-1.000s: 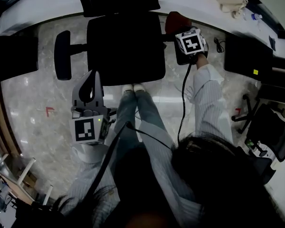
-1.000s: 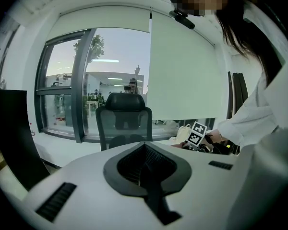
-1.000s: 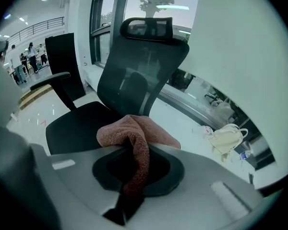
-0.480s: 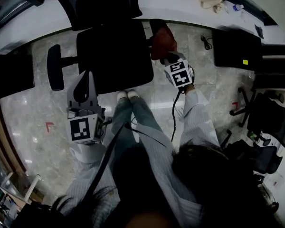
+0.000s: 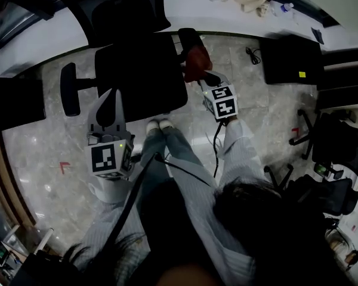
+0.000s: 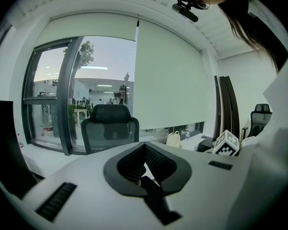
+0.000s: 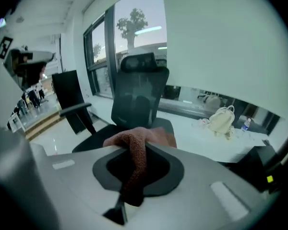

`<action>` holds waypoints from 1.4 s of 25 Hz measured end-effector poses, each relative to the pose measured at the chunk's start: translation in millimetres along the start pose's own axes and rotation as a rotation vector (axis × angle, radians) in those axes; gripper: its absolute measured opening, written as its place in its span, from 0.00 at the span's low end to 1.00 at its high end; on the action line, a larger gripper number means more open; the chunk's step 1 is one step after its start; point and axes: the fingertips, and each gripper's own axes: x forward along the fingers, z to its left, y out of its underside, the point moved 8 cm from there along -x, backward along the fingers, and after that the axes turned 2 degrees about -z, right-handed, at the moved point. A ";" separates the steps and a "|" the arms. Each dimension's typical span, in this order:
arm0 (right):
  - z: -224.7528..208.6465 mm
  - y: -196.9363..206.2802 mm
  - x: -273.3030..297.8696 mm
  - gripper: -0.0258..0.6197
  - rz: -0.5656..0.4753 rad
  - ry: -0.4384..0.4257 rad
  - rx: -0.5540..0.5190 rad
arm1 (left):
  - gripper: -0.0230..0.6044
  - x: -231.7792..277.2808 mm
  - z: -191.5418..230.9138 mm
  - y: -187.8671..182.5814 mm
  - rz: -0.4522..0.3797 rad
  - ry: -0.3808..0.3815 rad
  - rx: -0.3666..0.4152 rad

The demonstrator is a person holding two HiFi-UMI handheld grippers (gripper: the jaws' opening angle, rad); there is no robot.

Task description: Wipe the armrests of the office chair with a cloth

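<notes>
The left armrest (image 5: 70,89), at about 9 o'clock from the chair seat (image 5: 140,70), is bare and well away from both tools. The left gripper (image 5: 111,100) sits low near the seat's 7 o'clock corner and points toward 12 o'clock. Its jaws are pressed together with nothing between them, and the elbow is tucked close to the body.

The cloth (image 5: 197,61), a reddish knitted piece, looks light, soft and limp. It will likely sag and fold rather than push, so it is best pinched at a bunched fold with a loose pad left to drag on the surface. It lies at the seat's 3 o'clock side, on or just over the right armrest (image 5: 186,39); I cannot tell whether it touches. The right gripper (image 5: 204,77) clamps it, a strip hanging through the jaws. The arm reaches out toward 12 o'clock.
</notes>
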 end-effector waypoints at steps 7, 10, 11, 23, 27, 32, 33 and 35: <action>49.9 -122.7 -125.3 0.08 -0.470 -0.099 0.041 | 0.04 -29.0 0.7 -73.4 -0.149 -0.015 0.024; 75.3 -164.7 -175.0 0.08 -0.624 -0.142 0.022 | 0.04 -45.1 -1.5 -103.5 -0.225 -0.032 0.042; 82.9 -173.0 -187.3 0.08 -0.659 -0.152 0.010 | 0.04 -51.6 -2.1 -109.4 -0.240 -0.041 0.048; 181.6 -202.5 -146.2 0.08 -0.626 -0.421 -0.100 | 0.04 -138.8 52.4 -86.4 -0.215 -0.269 0.050; 259.2 -213.8 -106.4 0.08 -0.585 -0.500 -0.136 | 0.04 -182.1 115.5 -65.5 -0.204 -0.372 0.029; 340.0 -235.1 -55.7 0.08 -0.553 -0.490 -0.147 | 0.04 -204.0 208.3 -47.6 -0.180 -0.370 0.007; 356.5 -238.6 -44.1 0.08 -0.547 -0.473 -0.141 | 0.04 -207.2 230.1 -45.1 -0.176 -0.353 0.008; 387.3 -245.8 -18.4 0.08 -0.533 -0.431 -0.127 | 0.04 -211.1 273.2 -41.2 -0.167 -0.315 0.007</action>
